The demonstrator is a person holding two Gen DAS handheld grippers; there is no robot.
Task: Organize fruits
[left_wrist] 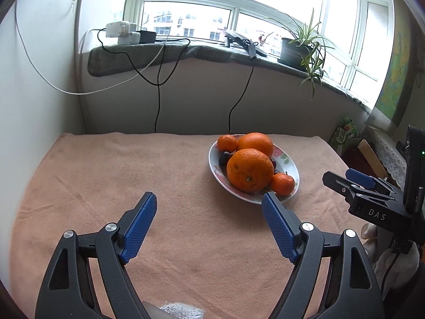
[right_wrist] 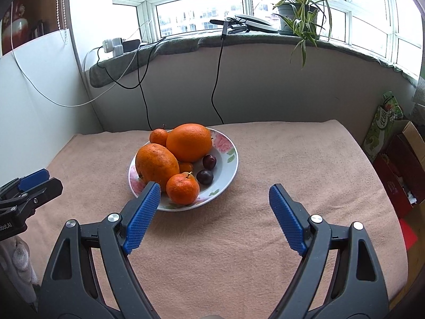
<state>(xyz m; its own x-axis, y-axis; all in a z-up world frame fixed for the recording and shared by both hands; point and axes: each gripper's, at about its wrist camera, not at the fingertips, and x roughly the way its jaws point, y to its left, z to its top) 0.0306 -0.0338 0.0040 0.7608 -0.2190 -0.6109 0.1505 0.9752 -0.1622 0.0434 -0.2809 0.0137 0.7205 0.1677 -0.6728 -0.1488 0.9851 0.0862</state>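
A white flowered plate (left_wrist: pixel 291 167) (right_wrist: pixel 228 170) on the pink towel holds two big oranges (left_wrist: pixel 250 169) (right_wrist: pixel 190 142), small tangerines (left_wrist: pixel 282 184) (right_wrist: pixel 182 188) and two dark plums (right_wrist: pixel 205 177). My left gripper (left_wrist: pixel 208 200) hovers over the towel just left of and before the plate, open, with nothing between its blue pads. My right gripper (right_wrist: pixel 215 192) stands open in front of the plate, its left pad (right_wrist: pixel 144 212) near the rim, with nothing held. Each gripper shows at the edge of the other's view.
The pink towel (left_wrist: pixel 106 186) (right_wrist: pixel 305 159) covers the table. Behind it a wall rises to a windowsill with chargers, cables (left_wrist: pixel 158 85) and a potted plant (right_wrist: pixel 300 13). Boxes (right_wrist: pixel 385 130) stand off the table's right side.
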